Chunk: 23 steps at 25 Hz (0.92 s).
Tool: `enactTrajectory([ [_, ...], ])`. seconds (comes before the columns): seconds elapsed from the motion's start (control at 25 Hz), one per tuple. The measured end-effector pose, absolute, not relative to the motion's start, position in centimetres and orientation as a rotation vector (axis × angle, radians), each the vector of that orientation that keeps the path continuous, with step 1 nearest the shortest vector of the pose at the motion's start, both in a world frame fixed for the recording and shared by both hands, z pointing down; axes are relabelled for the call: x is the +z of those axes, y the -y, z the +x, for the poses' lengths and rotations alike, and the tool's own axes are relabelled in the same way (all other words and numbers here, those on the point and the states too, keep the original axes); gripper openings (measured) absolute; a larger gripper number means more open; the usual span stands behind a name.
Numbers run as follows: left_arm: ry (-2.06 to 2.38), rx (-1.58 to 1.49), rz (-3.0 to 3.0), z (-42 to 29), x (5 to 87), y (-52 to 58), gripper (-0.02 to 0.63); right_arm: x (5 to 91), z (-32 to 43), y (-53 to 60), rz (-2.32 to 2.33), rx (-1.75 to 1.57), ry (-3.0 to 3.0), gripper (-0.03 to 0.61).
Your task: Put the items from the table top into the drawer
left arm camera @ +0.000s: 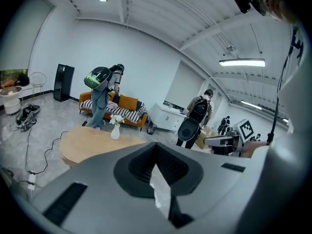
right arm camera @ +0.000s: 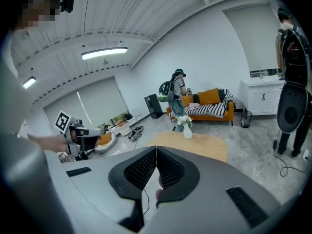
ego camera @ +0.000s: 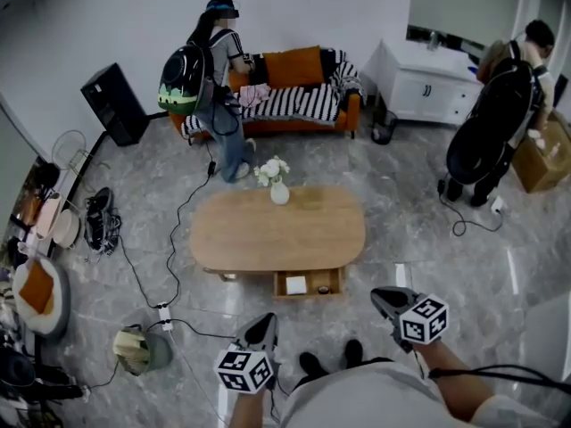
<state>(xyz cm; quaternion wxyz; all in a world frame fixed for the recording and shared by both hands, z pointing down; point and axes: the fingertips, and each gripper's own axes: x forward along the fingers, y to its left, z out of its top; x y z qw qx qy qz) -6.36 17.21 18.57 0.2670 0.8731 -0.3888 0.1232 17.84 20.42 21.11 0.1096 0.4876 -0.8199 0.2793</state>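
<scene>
The left tool point(ego camera: 266, 321) and the right tool point(ego camera: 381, 298) both hang in the air short of the near edge of the bench point(ego camera: 268, 239), touching nothing. They are well apart, one on each side of the person's shoes point(ego camera: 330, 358). In the left gripper view the left tool's ribbed pads meet at their tips, so it is closed. The pale wedge below the tips is probably the floor seen through the gap rather than anything held. In the right gripper view the right tool's pads also press together, with nothing between them.

The drawer point(ego camera: 309, 295) stands pulled open under the bench's near edge, a little right of the middle. A white item point(ego camera: 296, 284) lies in its left half and a small dark item point(ego camera: 323, 289) in its right half, the two apart. On the bench top, a white vase point(ego camera: 280, 193) of pale flowers stands upright close to the far edge, about midway along it.
</scene>
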Motion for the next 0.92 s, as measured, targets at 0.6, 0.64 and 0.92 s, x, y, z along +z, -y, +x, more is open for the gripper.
enactTrajectory([
  [0.6, 1.054, 0.353, 2.357, -4.7, 19.1, -18.5, -0.001, 20.3, 20.8, -21.5, 1.524, 0.844, 2.404, 0.032],
  [0.64, 1.053, 0.354, 2.356, -4.7, 19.2, -18.6, 0.0, 20.3, 20.8, -21.6, 1.525, 0.843, 2.405, 0.032],
  [0.92, 1.051, 0.353, 2.34, -4.2, 19.9, -19.2, -0.001, 20.3, 21.5, -22.1, 1.541, 0.839, 2.411, 0.032],
])
